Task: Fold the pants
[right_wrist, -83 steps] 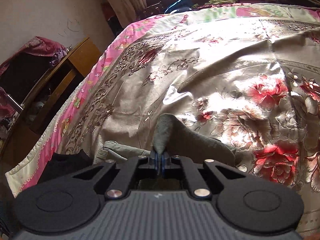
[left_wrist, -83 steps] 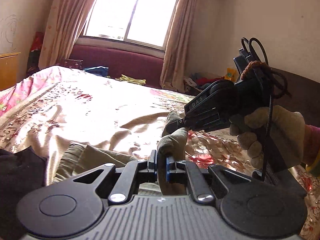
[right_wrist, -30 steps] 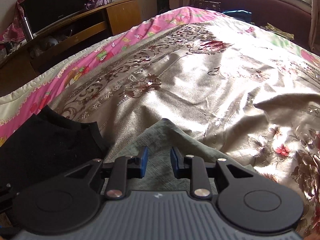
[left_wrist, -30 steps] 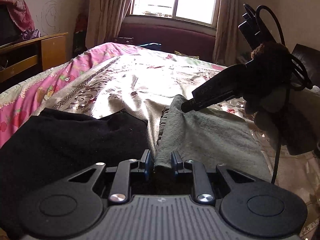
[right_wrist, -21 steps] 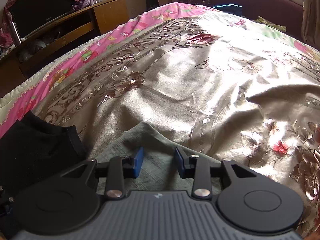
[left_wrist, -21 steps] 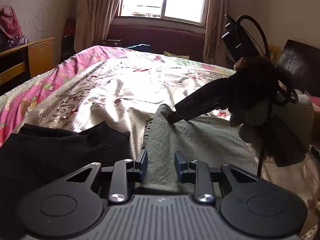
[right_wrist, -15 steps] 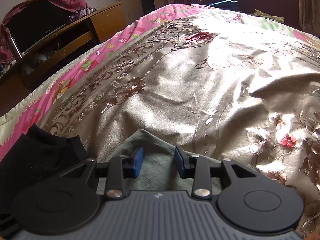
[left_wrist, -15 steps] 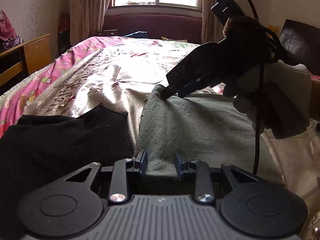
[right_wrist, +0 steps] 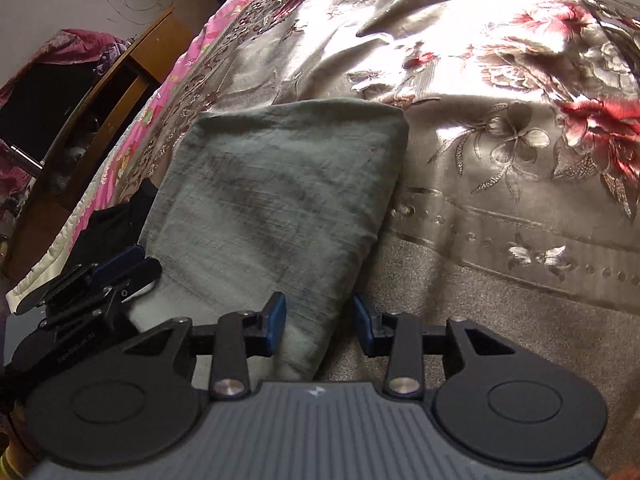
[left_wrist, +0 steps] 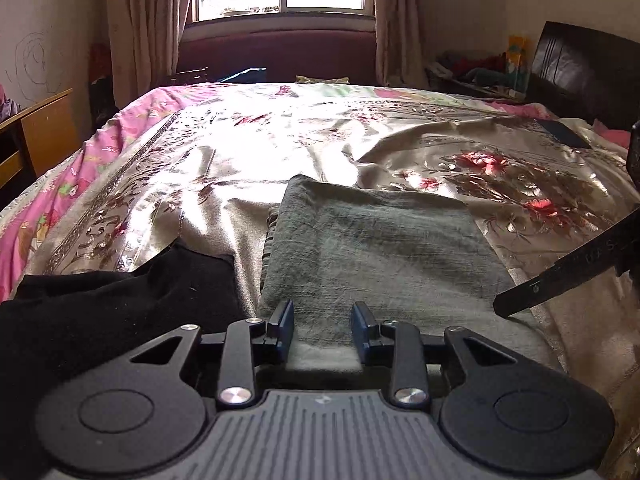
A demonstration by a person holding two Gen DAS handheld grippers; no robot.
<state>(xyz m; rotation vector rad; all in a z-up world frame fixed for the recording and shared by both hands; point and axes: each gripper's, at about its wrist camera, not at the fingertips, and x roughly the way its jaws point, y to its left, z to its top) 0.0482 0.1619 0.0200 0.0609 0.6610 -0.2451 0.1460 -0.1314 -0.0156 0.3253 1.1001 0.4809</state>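
Note:
The grey-green pants (left_wrist: 376, 248) lie folded into a flat rectangle on the floral bedspread (left_wrist: 280, 152); they also show in the right wrist view (right_wrist: 272, 200). My left gripper (left_wrist: 322, 330) is open and empty, over the near left edge of the pants. My right gripper (right_wrist: 319, 320) is open and empty, over the near right corner of the pants. The right gripper's finger tip shows in the left wrist view (left_wrist: 560, 280) at the right. The left gripper shows in the right wrist view (right_wrist: 100, 280) at the left.
A black garment (left_wrist: 112, 304) lies on the bed just left of the pants. A wooden desk (right_wrist: 120, 92) stands beside the bed on the left. A window, curtains and a dark red bench (left_wrist: 276, 52) are at the far end. A dark headboard (left_wrist: 580, 72) is at the right.
Both grippers let go of the pants and opened. The folded pants now lie flat. The right gripper moved from the far edge of the pants back to the near right corner.

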